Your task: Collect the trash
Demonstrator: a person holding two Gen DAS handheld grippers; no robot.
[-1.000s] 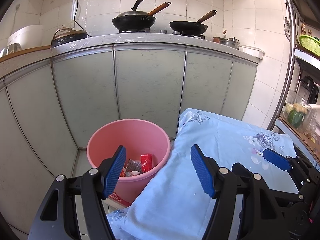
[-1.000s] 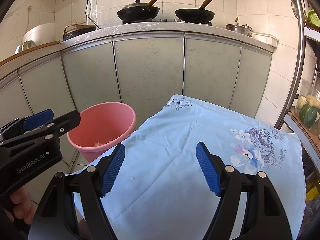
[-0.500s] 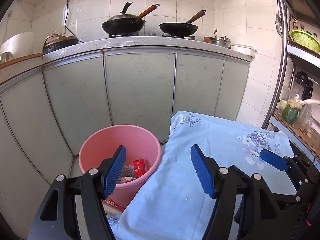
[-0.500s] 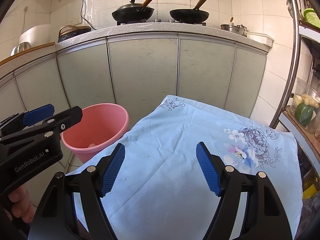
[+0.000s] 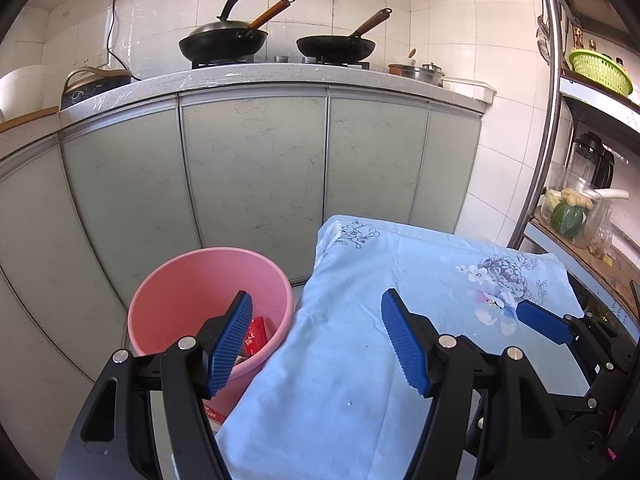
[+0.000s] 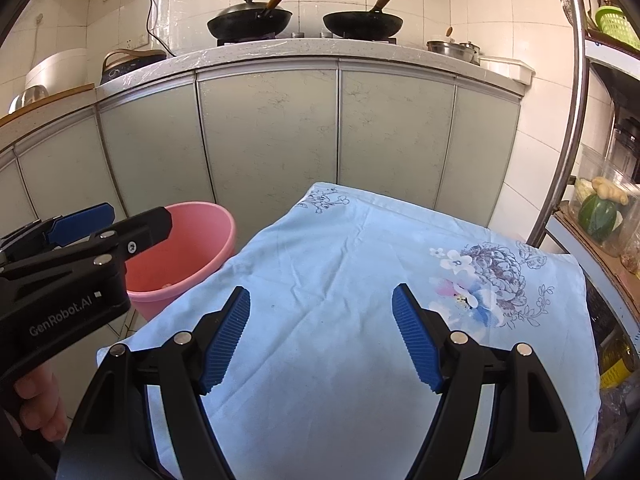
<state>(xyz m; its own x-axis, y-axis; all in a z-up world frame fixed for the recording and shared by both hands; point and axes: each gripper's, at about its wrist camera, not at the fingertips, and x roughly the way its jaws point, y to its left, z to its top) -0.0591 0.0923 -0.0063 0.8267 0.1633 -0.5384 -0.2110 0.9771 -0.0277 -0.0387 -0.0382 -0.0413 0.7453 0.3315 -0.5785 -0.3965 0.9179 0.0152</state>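
Above the blue floral cloth [image 6: 320,280], the right claw [image 6: 320,336] and left claw [image 5: 316,344] gape wide, empty, ridged blue pads bare. Left, the round pink plastic bucket [image 5: 176,280] holds red wrappers [image 5: 255,334].

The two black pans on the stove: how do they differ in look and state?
The left pan is deeper, like a wok, and has a metal lid with an upright black handle sitting in it; the right pan is shallower and uncovered. The left pan's handle looks orange-brown, the right pan's darker brown. Both are black, sit on the stove, and angle their wooden handles up to the right.
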